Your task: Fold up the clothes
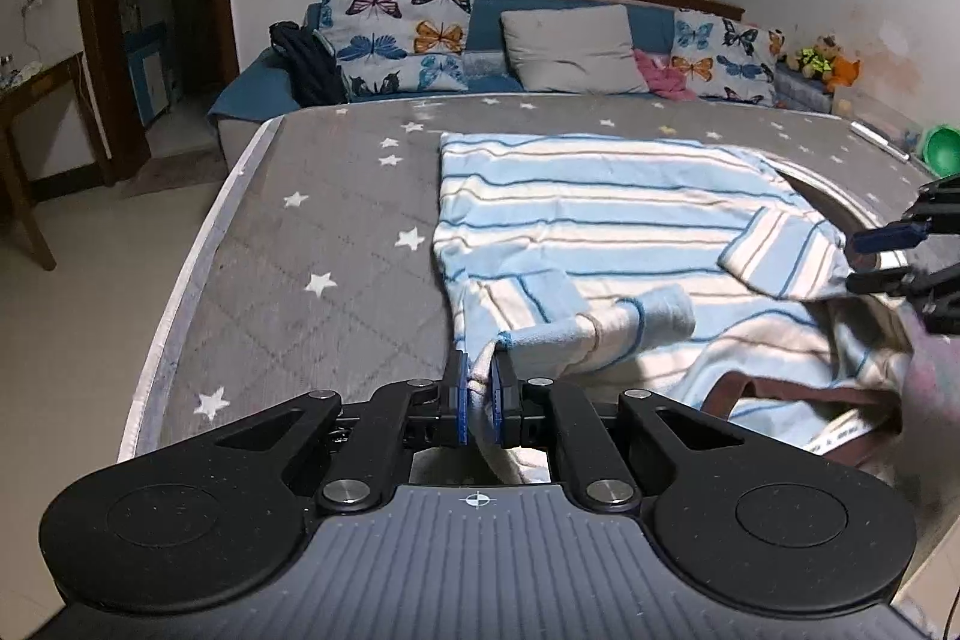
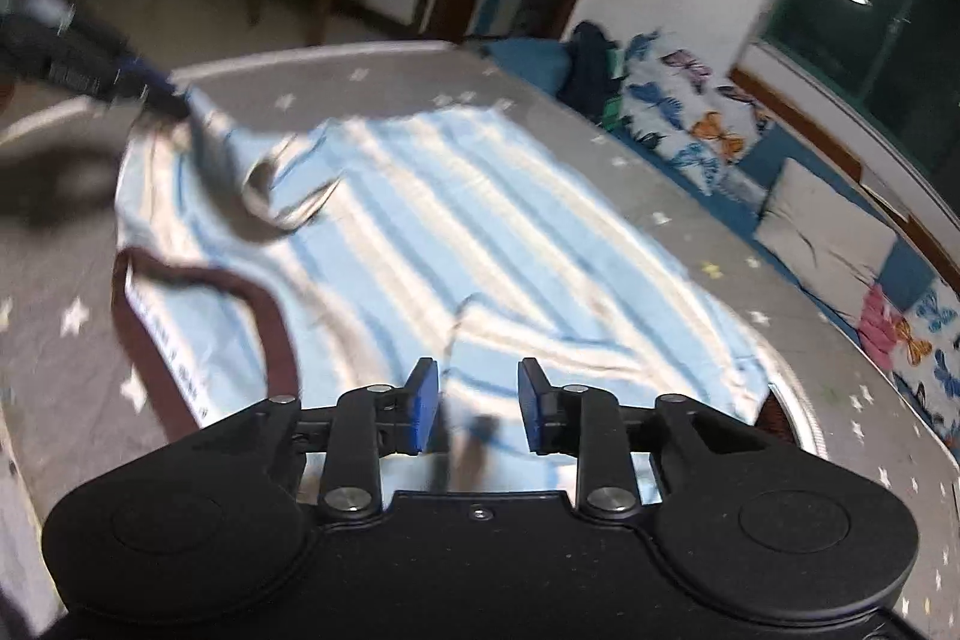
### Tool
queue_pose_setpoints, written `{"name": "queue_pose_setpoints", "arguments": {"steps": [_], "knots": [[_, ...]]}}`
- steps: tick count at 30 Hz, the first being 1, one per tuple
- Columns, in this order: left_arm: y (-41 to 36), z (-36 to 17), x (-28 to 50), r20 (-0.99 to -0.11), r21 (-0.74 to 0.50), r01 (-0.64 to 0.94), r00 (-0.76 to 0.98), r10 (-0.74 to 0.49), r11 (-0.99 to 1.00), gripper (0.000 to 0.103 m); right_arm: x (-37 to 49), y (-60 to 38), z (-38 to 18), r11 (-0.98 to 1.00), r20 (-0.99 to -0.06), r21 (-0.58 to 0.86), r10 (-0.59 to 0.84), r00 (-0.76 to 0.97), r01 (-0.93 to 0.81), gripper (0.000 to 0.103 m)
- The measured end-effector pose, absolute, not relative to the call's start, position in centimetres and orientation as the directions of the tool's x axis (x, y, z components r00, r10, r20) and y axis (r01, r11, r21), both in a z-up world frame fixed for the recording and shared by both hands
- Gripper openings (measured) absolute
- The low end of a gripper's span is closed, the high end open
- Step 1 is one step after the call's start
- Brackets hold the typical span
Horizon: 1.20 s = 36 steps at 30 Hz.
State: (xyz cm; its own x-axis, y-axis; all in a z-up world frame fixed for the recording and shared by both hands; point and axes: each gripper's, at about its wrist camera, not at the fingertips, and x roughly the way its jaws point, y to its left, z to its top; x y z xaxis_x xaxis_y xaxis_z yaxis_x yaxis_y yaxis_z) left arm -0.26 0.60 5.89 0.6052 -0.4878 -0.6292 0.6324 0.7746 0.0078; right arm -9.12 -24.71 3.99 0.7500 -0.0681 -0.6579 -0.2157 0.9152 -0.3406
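Striped shirt (image 1: 606, 220) lies spread on the star-patterned bed (image 1: 312, 244). My left gripper (image 1: 478, 388) has its jaws clamped on a sleeve cuff; my right gripper (image 2: 474, 403) hovers over the cloth, jaws parted and empty. Beyond stand butterfly pillows (image 1: 402, 40) and a grey cushion (image 1: 570, 49).

Striped blue-white shirt (image 1: 600, 220) — sleeves folded inward

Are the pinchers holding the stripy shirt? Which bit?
The left gripper is shut on the striped shirt, pinching a sleeve's end by its cuff. The right gripper is open above the shirt and holds nothing.
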Motion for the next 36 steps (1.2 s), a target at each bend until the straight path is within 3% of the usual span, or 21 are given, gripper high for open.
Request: {"name": "queue_pose_setpoints", "arguments": {"steps": [5, 9, 13, 15, 18, 27, 36], "knots": [[0.7, 4.8, -1.0, -0.632, 0.048, 0.665, 0.598, -0.492, 0.745, 0.013, -8.8, -25.1, 3.2, 0.905, -0.67, -0.369, -0.102, 0.736, -0.211, 0.031], [0.7, 4.2, -1.4, -0.627, 0.087, 0.685, 0.602, -0.495, 0.723, 0.036, -8.5, -25.4, 2.6, 0.896, -0.678, -0.392, -0.129, 0.724, -0.207, 0.03], [0.4, 3.8, -1.9, -0.626, 0.134, 0.711, 0.6, -0.498, 0.69, 0.038, -8.3, -25.7, 2.0, 0.887, -0.685, -0.415, -0.157, 0.711, -0.204, 0.022], [-0.1, 3.4, -1.9, -0.634, 0.16, 0.726, 0.595, -0.494, 0.668, 0.036, -8.2, -25.9, 1.6, 0.882, -0.689, -0.426, -0.17, 0.705, -0.203, 0.016], [-0.7, 2.9, -1.3, -0.652, 0.17, 0.74, 0.58, -0.489, 0.651, 0.013, -8.1, -26.2, 1.6, 0.872, -0.687, -0.447, -0.191, 0.701, -0.2, 0.009], [-0.8, 6.7, 0.8, -0.571, 0.185, 0.685, 0.659, -0.49, 0.705, 0.008, -7.9, -28.5, 6.2, 0.832, -0.61, -0.536, -0.266, 0.747, -0.142, 0.008], [-2.2, 15.8, 7.1, -0.452, 0.176, 0.59, 0.76, -0.467, 0.788, 0.007, -4.4, -30.9, 12.8, 0.796, -0.477, -0.606, -0.355, 0.804, -0.008, 0.007]]}}
